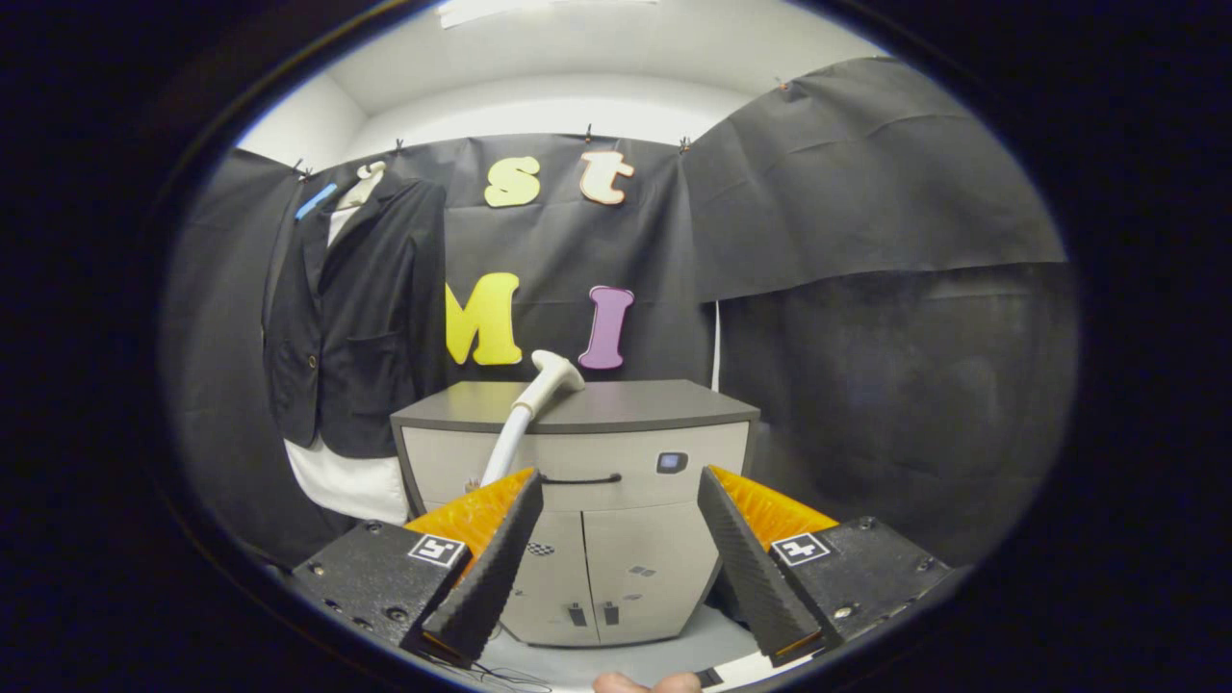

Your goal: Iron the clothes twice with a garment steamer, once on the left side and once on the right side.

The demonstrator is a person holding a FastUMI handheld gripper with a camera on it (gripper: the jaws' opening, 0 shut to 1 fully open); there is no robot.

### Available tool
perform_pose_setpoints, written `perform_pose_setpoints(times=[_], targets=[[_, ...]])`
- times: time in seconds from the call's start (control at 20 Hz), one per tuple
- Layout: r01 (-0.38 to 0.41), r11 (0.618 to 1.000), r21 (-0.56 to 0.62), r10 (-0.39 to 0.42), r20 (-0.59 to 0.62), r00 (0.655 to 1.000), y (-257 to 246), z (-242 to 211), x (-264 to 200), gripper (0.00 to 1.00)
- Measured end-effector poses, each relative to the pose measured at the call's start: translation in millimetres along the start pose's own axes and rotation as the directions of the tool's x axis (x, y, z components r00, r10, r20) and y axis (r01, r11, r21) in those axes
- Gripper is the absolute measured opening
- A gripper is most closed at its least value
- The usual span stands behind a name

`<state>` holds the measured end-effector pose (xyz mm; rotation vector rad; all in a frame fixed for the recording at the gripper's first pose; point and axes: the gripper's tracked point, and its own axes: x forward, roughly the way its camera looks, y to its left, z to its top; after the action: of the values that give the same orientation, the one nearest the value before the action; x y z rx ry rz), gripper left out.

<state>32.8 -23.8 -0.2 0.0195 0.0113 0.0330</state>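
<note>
A dark jacket (358, 318) over a white shirt (348, 486) hangs on a hanger against the booth wall, to the left of a low grey cabinet (577, 500). The white garment steamer head (555, 372) rests at the cabinet's top front edge, its white handle and hose (507, 443) running down in front of the cabinet toward my left finger. My gripper (616, 549) is open, well short of the cabinet, with nothing between its fingers. The steamer head lies beyond the left finger (496, 568), apart from it.
The cabinet has a dark flat top (626, 404), a drawer with a dark handle (579, 478) and two lower doors. Black cloth walls close the booth behind and to the right. A thin cable lies on the pale floor (597, 659) below the fingers.
</note>
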Motion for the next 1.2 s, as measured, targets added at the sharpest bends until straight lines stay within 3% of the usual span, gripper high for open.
perform_pose_setpoints(times=[0.55, 0.85, 1.2], targets=[[-0.034, 0.999, 0.011, 0.035, -0.019, 0.999, 62, 5, 11, 1.0], [0.018, 1.0, -0.008, -0.018, 0.0, 1.0, 87, 29, 10, 1.0], [-0.008, 0.999, 0.033, 0.011, -0.091, 0.996, 100, 63, 67, 1.0]])
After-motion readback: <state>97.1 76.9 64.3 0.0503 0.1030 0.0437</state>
